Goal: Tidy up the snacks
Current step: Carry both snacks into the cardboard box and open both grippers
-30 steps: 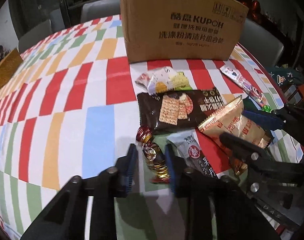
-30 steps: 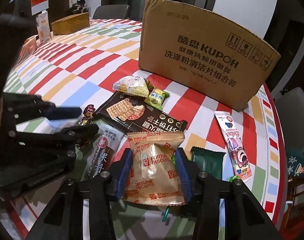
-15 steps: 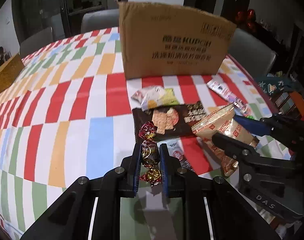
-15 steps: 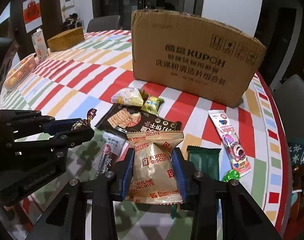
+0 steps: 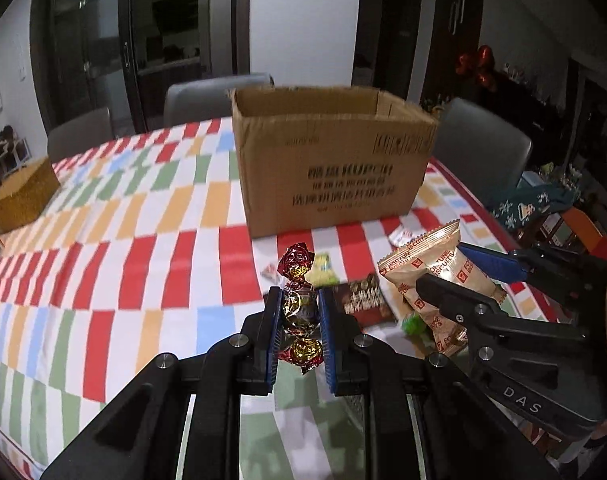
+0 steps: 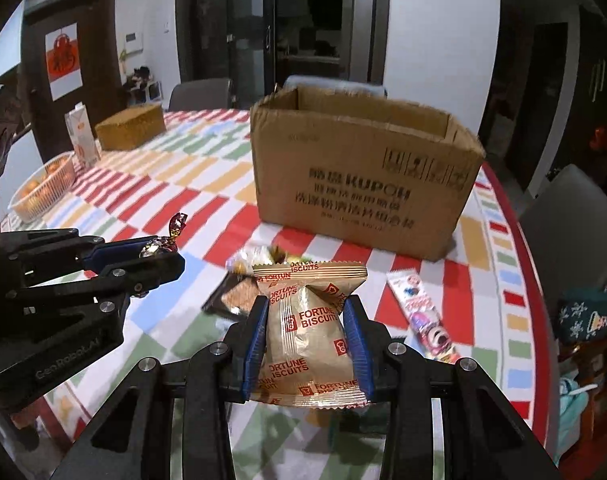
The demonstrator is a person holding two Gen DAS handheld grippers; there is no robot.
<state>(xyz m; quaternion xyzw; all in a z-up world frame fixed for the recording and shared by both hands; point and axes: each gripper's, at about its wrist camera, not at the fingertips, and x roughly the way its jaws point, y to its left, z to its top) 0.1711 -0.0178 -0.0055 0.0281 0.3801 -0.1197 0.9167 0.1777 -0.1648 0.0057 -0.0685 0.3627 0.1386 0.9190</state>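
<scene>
Where pinched, the biscuit packet [image 6: 307, 332] creases inward.

Left tool [image 5: 299, 322] clamped shut, right tool [image 6: 307, 336] gripping, both angled downward

"KUPOH" on cardboard box [image 6: 363, 184], "FORTUNE BISCUITS" on biscuit packet [image 6: 309, 332]

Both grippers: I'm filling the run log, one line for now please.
left gripper: shut on candy string | right gripper: shut on biscuit packet | cardboard box: open, ahead
</scene>
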